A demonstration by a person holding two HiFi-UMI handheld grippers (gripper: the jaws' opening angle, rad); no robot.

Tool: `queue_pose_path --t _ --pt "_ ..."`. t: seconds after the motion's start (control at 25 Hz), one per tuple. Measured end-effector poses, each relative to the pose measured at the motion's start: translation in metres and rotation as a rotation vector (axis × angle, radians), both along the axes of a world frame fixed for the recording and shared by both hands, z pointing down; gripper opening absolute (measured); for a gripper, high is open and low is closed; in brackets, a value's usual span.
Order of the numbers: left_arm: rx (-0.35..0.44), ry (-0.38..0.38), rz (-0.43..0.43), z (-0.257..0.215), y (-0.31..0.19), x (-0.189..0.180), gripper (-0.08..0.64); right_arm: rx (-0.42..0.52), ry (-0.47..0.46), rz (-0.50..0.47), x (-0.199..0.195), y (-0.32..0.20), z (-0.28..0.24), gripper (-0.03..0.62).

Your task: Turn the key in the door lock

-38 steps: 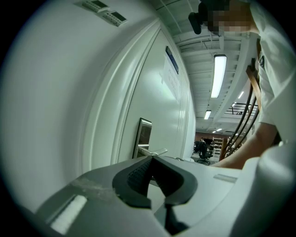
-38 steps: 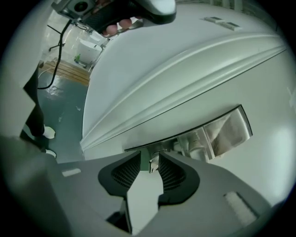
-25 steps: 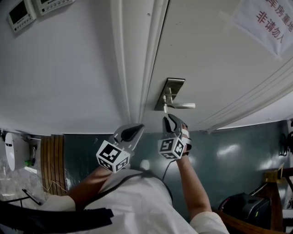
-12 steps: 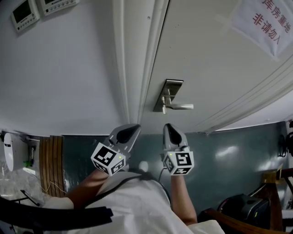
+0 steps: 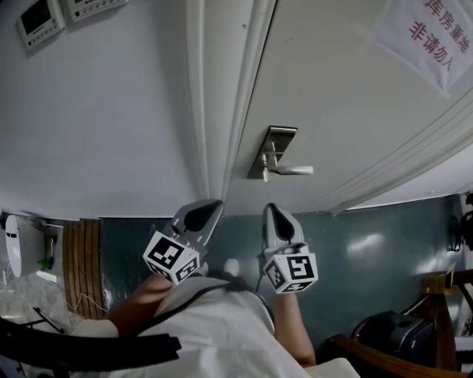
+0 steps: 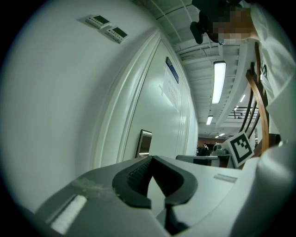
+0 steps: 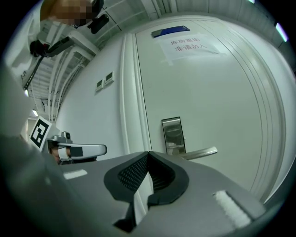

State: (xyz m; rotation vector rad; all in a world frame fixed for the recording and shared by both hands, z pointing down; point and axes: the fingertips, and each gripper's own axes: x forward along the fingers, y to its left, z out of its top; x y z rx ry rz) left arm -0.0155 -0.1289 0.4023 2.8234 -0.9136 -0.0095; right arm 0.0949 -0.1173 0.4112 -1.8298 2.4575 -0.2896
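The white door [image 5: 332, 96] carries a steel lock plate [image 5: 273, 150] with a lever handle [image 5: 293, 170]. A small key [image 5: 264, 176] sticks out below the handle; it is hidden behind my jaws in the right gripper view. My right gripper [image 5: 272, 211] hangs back from the lock, shut with nothing between its pads, its tips [image 7: 148, 155] pointing at the plate [image 7: 172, 134] and handle [image 7: 200, 152]. My left gripper [image 5: 205, 210] is beside it, nearer the door frame, also shut and empty [image 6: 150, 159]. The plate [image 6: 144, 142] shows edge-on there.
The door frame [image 5: 222, 111] runs between the door and a plain wall with two control panels [image 5: 35, 22]. A paper notice [image 5: 432, 33] is taped to the door. A wooden chair [image 5: 443, 291] and a dark bag [image 5: 392, 332] stand at the right, and a slatted wooden piece [image 5: 85, 258] at the left.
My right gripper has drawn back from the key under the handle, rolled its marker cube round and closed its jaws. The left gripper has barely shifted.
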Motion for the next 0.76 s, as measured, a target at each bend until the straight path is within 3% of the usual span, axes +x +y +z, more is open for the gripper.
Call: queue_pose_path --t 0.76 --pt "-0.013 -0.005 -0.012 0.007 -0.015 -0.010 0.003 -0.047 0.051 0.010 -0.001 -0.018 0.018 0.008"
